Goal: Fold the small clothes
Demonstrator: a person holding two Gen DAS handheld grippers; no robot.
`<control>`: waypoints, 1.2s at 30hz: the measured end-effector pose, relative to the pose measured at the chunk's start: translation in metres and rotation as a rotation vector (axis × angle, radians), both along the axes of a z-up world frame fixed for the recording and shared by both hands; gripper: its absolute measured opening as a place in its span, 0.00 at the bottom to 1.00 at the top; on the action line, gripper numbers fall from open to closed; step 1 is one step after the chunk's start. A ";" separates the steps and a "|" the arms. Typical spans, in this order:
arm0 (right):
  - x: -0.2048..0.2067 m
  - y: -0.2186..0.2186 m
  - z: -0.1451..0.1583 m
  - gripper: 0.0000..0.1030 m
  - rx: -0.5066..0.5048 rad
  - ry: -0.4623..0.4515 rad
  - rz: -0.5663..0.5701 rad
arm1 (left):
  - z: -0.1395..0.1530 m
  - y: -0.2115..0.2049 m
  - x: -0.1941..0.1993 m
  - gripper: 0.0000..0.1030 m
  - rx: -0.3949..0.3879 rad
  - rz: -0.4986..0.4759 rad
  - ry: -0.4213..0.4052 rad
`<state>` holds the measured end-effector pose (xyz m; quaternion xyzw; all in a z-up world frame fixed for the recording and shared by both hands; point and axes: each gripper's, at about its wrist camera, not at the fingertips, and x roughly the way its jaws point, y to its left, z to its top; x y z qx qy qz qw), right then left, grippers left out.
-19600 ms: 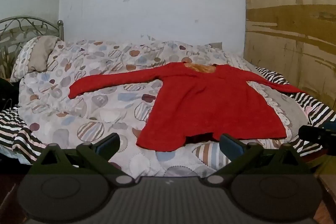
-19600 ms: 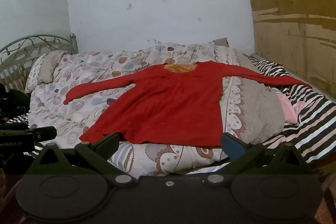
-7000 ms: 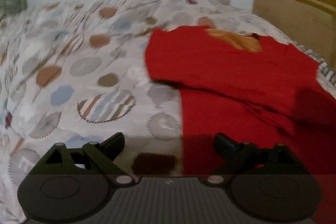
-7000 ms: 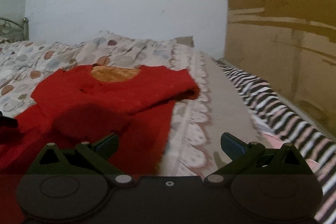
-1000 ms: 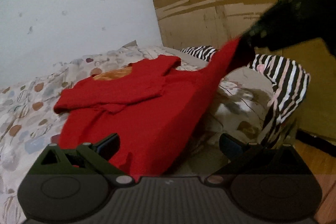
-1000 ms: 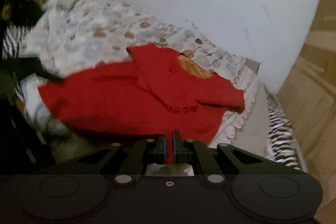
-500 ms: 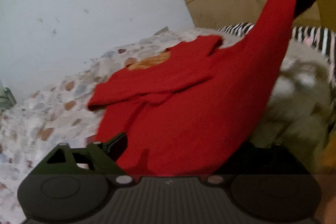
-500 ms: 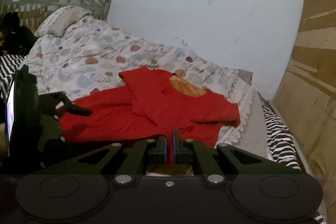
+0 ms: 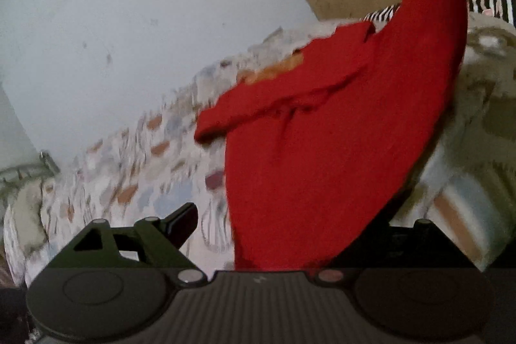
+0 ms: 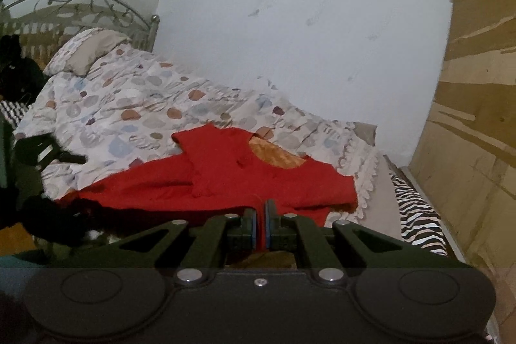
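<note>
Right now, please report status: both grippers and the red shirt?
Right gripper shut on red shirt hem, lifting it. Left gripper open, hem between jaws, not gripped. Sleeves folded in. Nothing in the way.

A: The red garment (image 10: 245, 182) looks like soft, matt knitted cloth, and the patterned quilt (image 10: 135, 112) under it is smooth printed cotton.

B: The headboard (image 10: 80, 5) is scrolled metal; the right wall panel (image 10: 477, 118) looks like rough, worn wood.
</note>
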<state>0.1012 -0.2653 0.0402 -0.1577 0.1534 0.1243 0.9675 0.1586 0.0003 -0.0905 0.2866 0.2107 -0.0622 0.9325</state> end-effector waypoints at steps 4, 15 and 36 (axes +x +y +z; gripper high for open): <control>0.006 -0.003 0.005 0.03 0.028 0.000 -0.006 | -0.003 0.012 -0.002 0.86 -0.007 0.024 0.014; 0.048 0.000 0.036 0.03 0.090 0.004 0.006 | -0.008 0.025 -0.002 0.77 -0.008 0.004 0.036; 0.032 -0.007 0.010 0.04 0.107 0.080 -0.051 | -0.036 0.007 -0.029 0.64 0.181 -0.147 -0.182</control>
